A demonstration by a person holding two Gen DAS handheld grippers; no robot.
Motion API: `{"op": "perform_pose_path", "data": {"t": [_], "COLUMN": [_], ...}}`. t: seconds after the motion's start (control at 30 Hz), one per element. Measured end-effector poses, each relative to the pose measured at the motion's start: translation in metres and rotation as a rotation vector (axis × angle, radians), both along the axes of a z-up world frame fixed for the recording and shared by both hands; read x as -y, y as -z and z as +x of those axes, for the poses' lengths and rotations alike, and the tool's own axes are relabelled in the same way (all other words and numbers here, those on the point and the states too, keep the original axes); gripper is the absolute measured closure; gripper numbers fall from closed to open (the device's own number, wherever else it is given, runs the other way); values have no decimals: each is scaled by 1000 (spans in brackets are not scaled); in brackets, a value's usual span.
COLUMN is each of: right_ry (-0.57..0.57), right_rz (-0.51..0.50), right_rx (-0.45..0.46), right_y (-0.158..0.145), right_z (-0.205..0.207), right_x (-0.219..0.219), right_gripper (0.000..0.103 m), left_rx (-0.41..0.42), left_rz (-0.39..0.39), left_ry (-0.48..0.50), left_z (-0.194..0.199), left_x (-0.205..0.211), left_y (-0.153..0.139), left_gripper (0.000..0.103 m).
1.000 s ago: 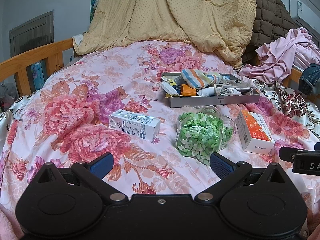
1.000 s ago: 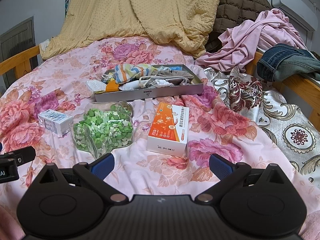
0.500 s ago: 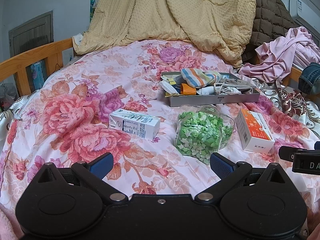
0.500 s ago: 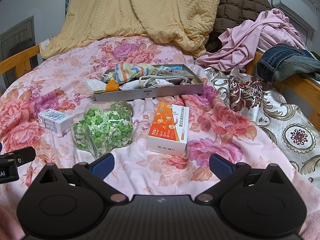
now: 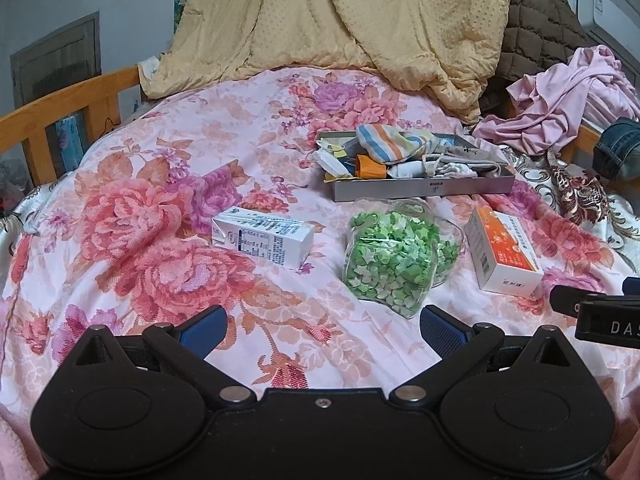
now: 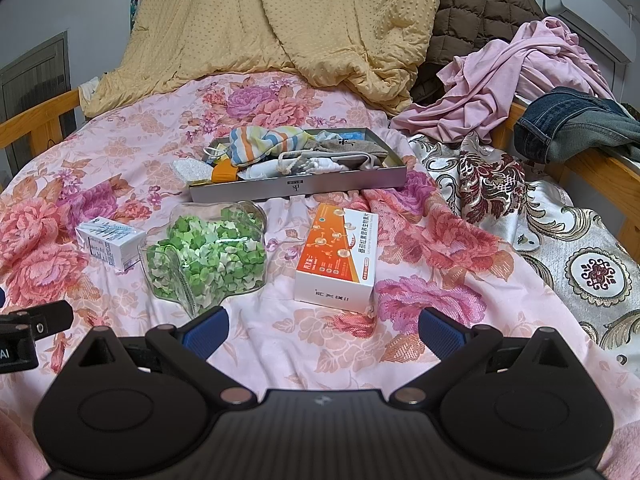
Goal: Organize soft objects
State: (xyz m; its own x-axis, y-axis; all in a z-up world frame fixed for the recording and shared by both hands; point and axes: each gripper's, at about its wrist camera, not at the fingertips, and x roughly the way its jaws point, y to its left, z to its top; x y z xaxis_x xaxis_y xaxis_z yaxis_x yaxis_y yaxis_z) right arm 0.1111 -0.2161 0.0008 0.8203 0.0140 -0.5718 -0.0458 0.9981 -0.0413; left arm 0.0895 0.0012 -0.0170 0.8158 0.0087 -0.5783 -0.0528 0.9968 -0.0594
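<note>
Both held low over a bed spread with a pink floral cover, side by side: left gripper spread wide with nothing between its blue fingertips, right gripper likewise wide apart and holding nothing. Toward the head of the bed, a shallow grey tray piled with soft things: a striped sock in blue, orange and white on top, grey and white cloth pieces with drawstrings beside it, an orange bit at the near left corner. Just in front of the tray, nearly touching it, a clear bag of green paper stars. Left of the bag, a small white milk carton lying on its side; right of the bag, an orange-and-white box lying flat (print too small to read). All three apart from both grippers, with bare cover between. Behind the tray, a heaped yellow quilt against the wall, a brown quilted jacket next to it, then rumpled pink clothing and folded jeans over the wooden bed rail on the right
</note>
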Motion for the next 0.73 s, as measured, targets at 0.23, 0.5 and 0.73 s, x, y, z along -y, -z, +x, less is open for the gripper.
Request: {"op": "perform_pose_path", "data": {"t": [0.23, 0.5, 0.73], "right_ry": [0, 0, 0], "right_rz": [-1, -1, -2], "right_rx": [0, -1, -2], "right_y": [0, 0, 0], "right_z": [0, 0, 0], "right_x": [0, -1, -1], "right_gripper": [0, 0, 0], "left_rx": [-4, -5, 4], "left_rz": [14, 37, 53], "left_ry": [1, -1, 10], "left_z": [2, 2, 1], "left_x": [2, 4, 6], "left_y": [-1, -2, -2], "left_gripper": [1, 1, 1]}}
